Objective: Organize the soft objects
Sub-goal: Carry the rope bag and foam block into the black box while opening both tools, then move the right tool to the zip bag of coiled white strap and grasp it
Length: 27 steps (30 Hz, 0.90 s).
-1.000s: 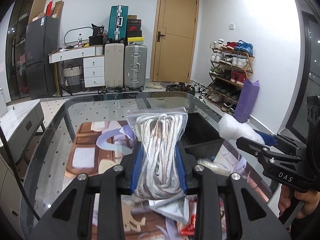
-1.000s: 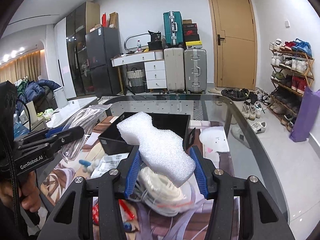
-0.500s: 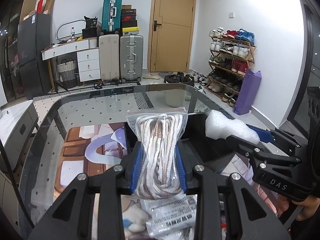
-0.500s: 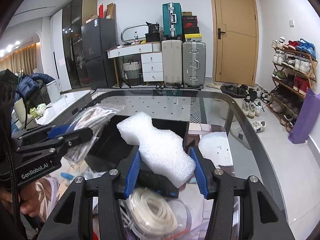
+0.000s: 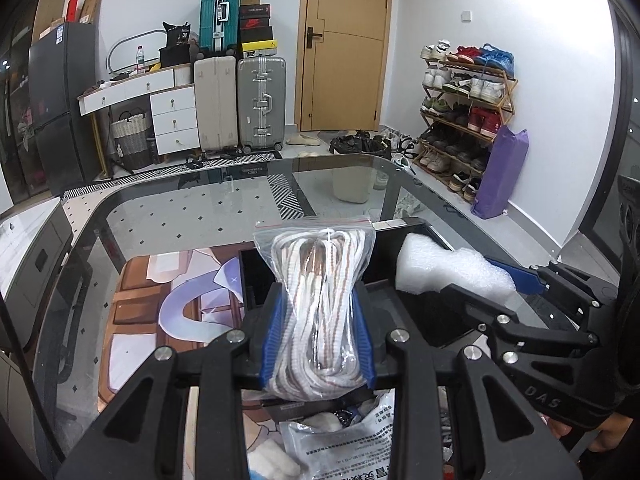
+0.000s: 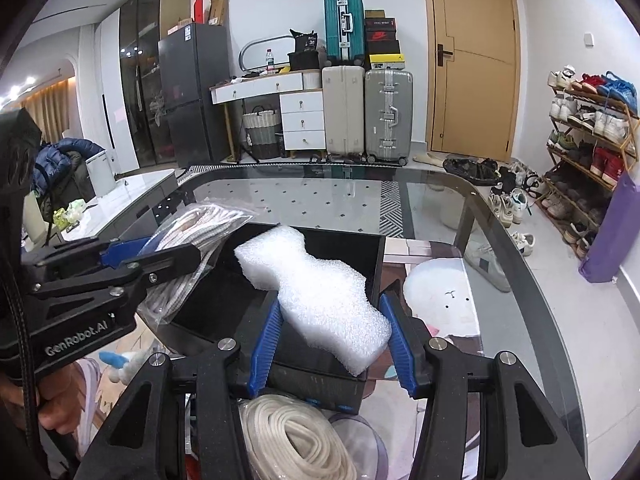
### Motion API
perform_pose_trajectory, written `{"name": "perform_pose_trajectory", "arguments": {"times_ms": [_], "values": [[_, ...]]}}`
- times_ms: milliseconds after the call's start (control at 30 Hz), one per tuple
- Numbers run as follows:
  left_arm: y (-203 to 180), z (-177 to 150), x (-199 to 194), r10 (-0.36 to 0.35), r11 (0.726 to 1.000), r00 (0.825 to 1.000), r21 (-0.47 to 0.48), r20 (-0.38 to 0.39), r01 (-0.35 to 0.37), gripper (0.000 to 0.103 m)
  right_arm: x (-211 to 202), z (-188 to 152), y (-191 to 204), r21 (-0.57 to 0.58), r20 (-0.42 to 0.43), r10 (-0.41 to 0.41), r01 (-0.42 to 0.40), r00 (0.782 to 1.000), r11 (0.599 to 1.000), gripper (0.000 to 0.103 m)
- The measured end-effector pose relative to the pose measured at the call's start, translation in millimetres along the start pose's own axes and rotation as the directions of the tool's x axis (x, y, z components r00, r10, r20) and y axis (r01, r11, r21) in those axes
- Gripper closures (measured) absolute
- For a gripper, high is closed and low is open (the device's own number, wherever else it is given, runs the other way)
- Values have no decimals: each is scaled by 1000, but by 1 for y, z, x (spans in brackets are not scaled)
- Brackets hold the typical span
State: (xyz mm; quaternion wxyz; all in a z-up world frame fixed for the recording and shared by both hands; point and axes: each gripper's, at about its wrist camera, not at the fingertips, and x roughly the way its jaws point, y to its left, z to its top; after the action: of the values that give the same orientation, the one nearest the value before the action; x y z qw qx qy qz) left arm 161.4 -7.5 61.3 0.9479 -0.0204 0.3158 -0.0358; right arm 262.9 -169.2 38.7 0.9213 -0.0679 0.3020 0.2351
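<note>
Glass table (image 5: pixel 168 216), suitcases (image 5: pixel 240 104), shoe rack (image 5: pixel 464 108)

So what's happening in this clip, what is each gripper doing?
A person works two handheld grippers over a glass table. The left gripper is shut on a zip bag of striped cord; the right gripper is shut on a white foam piece. Both items hang over an open black box, neither released yet. A coil of white rope and a printed packet lie on the table nearer the person.
</note>
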Motion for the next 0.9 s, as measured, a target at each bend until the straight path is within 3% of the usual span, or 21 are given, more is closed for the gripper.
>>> {"name": "perform_pose_trajectory", "arguments": {"times_ms": [67, 167, 333, 400, 467, 600, 667, 700, 733, 767, 800, 900], "values": [[-4, 1, -1, 9, 1000, 1000, 15, -15, -9, 72, 2, 0, 2, -16, -2, -4, 3, 1000, 1000, 53], [-2, 5, -6, -35, 999, 999, -11, -36, 35, 72, 3, -1, 4, -33, -4, -7, 6, 1000, 999, 53], [-1, 7, 3, -14, 1000, 997, 4, -79, 14, 70, 8, -2, 5, -40, -6, 1, -1, 1000, 999, 51], [0, 7, 7, -20, 1000, 996, 2, -85, 20, 68, 9, 0, 6, -42, -2, 8, -8, 1000, 999, 49], [0, 7, 9, -13, 1000, 996, 4, -88, 14, 65, 10, 3, 5, -43, 6, 3, -2, 1000, 999, 35], [0, 4, 9, -2, 1000, 997, 16, -77, 3, 46, 3, 0, 7, -71, 28, -17, 19, 999, 997, 27], [-1, 1, 6, -6, 1000, 998, 22, -70, 7, 44, -1, -3, 5, -66, 25, -20, 21, 1000, 998, 13], [-1, -1, 3, -8, 1000, 998, 25, -63, 10, 39, -4, -6, 3, -58, 24, -16, 18, 1000, 998, 13], [-2, -3, -1, -7, 1000, 999, 29, -51, 8, 23, -8, -8, 1, -51, 26, -18, 19, 1000, 999, 11], [-1, -6, -7, 14, 999, 1000, 30, -28, -13, 16, -12, -10, -1, -45, 28, -20, 22, 999, 999, 5], [0, -7, -11, 25, 999, 1000, 28, -12, -24, 2, -17, -13, -3, -38, 33, -20, 21, 999, 999, 1], [7, -14, -27, -1, 1000, 1000, -11, 25, 1, 0, -34, -21, -9, -12, 51, -9, 10, 999, 1000, 1]]}}
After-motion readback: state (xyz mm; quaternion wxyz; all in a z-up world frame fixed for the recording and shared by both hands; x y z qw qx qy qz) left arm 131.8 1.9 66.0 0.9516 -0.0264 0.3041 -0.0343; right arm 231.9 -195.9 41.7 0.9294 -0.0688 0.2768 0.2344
